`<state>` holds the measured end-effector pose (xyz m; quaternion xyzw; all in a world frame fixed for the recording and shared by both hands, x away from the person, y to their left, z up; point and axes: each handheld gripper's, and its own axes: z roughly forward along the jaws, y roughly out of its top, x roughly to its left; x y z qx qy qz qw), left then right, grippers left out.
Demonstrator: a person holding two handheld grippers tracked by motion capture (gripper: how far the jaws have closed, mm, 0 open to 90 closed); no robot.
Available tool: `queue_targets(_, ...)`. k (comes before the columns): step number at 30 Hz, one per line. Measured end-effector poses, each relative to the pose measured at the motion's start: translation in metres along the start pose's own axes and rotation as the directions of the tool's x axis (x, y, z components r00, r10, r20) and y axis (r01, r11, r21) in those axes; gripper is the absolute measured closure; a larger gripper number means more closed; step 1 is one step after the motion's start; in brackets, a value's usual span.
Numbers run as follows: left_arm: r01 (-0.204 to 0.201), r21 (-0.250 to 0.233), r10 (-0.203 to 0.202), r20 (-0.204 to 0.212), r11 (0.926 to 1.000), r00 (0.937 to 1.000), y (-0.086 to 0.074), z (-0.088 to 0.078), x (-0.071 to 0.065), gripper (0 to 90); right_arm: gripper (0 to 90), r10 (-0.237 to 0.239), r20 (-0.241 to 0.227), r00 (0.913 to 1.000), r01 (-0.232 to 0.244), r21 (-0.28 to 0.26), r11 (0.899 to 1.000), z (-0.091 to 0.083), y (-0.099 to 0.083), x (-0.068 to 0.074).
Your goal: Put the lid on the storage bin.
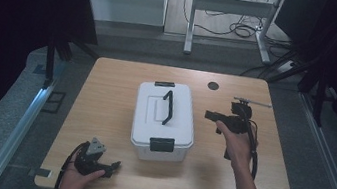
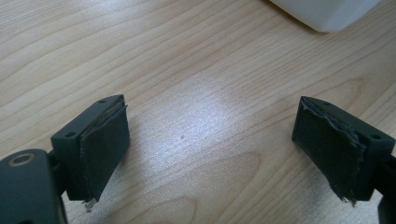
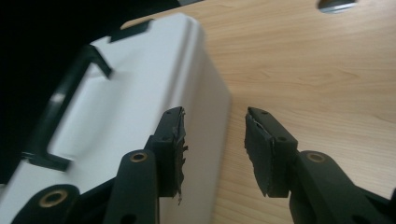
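White plastic box (image 1: 164, 121) at table centre, black handle (image 1: 168, 107) lying on lid, black latches at 12 (image 1: 164, 84) and 6 o'clock (image 1: 161, 145). Standing on light wood table (image 1: 103, 110). No brand, label or writing legible anywhere on box or grippers.

Cut off in left gripper view: just one rounded white corner of box (image 2: 324, 14) at 1 o'clock. In right gripper view: box (image 3: 140, 107) blurred, far end lost in dark at 10 o'clock; handle (image 3: 60, 109) smeared. Grey disc (image 3: 334, 4) clipped by top edge at 1 o'clock; same dark round spot (image 1: 213, 86) at 1 o'clock from box in high view.

Right gripper (image 1: 211, 115) at 3 o'clock of box, just beside it, pointing toward its side wall; whether touching, not clear. Jaws parted a moderate gap in right gripper view (image 3: 212, 147), nothing between, pads (image 3: 259, 147) frayed at edges. Thin rod (image 1: 252, 102) behind it, hard to identify.

Left gripper (image 1: 115, 166) at 7 o'clock of box, well apart, low over table. Jaws spread wide (image 2: 210, 140), bare wood between, pads (image 2: 105, 144) torn at rims.
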<state>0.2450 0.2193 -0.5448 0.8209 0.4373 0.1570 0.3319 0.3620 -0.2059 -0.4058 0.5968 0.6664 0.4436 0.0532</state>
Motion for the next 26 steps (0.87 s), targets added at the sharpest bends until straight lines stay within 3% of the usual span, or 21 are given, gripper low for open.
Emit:
queue_targets(6, 0.003, -0.001, -0.003, 0.001, 1.0000, 1.0000, 0.000, 0.000, 0.000, 10.9, 58.4, -0.001, 0.015, 0.9999, 0.002, -0.023, 1.000, -0.003, -0.022, -0.028)
queue_targets(9, 0.002, -0.001, -0.002, 0.001, 1.0000, 1.0000, 0.000, 0.000, 0.000, 10.9, 58.4, -0.005, 0.024, 0.9997, 0.005, -0.028, 1.000, -0.002, -0.031, -0.036)
queue_targets(15, 0.002, 0.000, -0.002, 0.000, 1.0000, 1.0000, 0.000, 0.000, 0.000, 10.9, 58.4, 0.030, 0.041, 0.9987, -0.030, -0.018, 0.999, 0.003, -0.055, -0.058)
queue_targets(20, 0.002, 0.001, -0.002, 0.000, 1.0000, 1.0000, 0.000, 0.000, 0.000, 10.9, 58.4, 0.049, 0.052, 0.9974, -0.049, -0.009, 0.999, 0.008, -0.066, -0.068)
queue_targets(26, 0.002, 0.001, -0.002, 0.000, 1.0000, 1.0000, 0.000, 0.000, 0.000, 10.9, 58.4, 0.048, 0.055, 0.9974, -0.047, -0.017, 0.999, 0.007, -0.065, -0.068)
